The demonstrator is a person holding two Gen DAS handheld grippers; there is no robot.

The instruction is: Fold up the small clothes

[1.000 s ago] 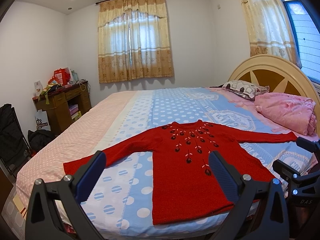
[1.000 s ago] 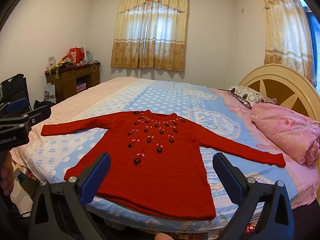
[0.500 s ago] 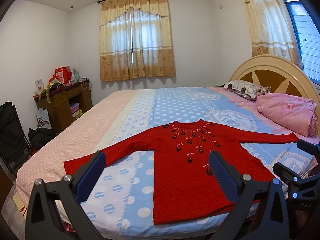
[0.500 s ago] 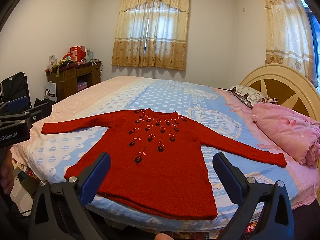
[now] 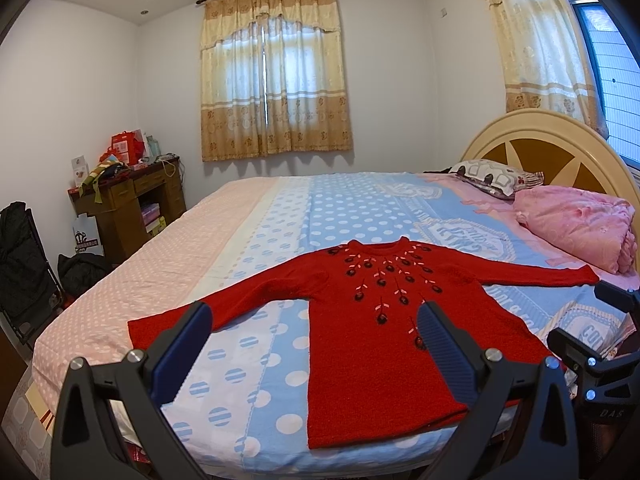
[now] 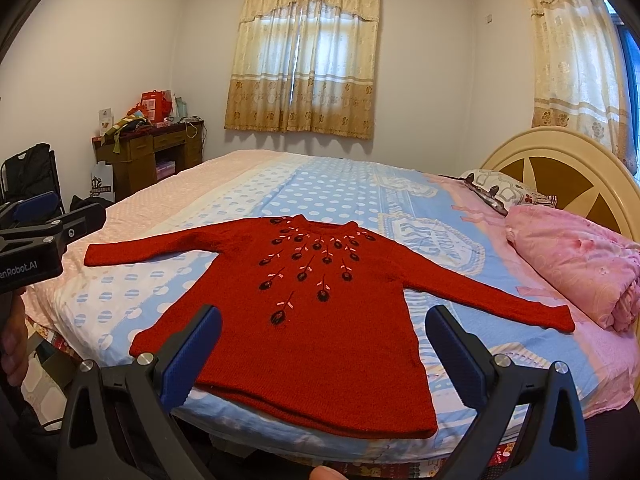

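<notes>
A small red knitted sweater (image 5: 372, 328) with dark flower embroidery lies flat, face up, on the bed, both sleeves spread out; it also shows in the right wrist view (image 6: 320, 312). Its hem is near the bed's front edge. My left gripper (image 5: 314, 328) is open and empty, held above the front edge near the left sleeve and hem. My right gripper (image 6: 324, 332) is open and empty, held above the hem. Each gripper shows at the edge of the other's view.
The bed (image 5: 280, 220) has a blue and pink dotted sheet. A folded pink quilt (image 5: 576, 228) and a pillow (image 5: 492, 176) lie by the headboard on the right. A wooden desk (image 5: 128, 204) and a black chair (image 5: 24, 264) stand on the left.
Both views have shifted slightly: the sweater sits a little lower and closer in each frame. Both grippers stay open and nothing has been taken hold of.
</notes>
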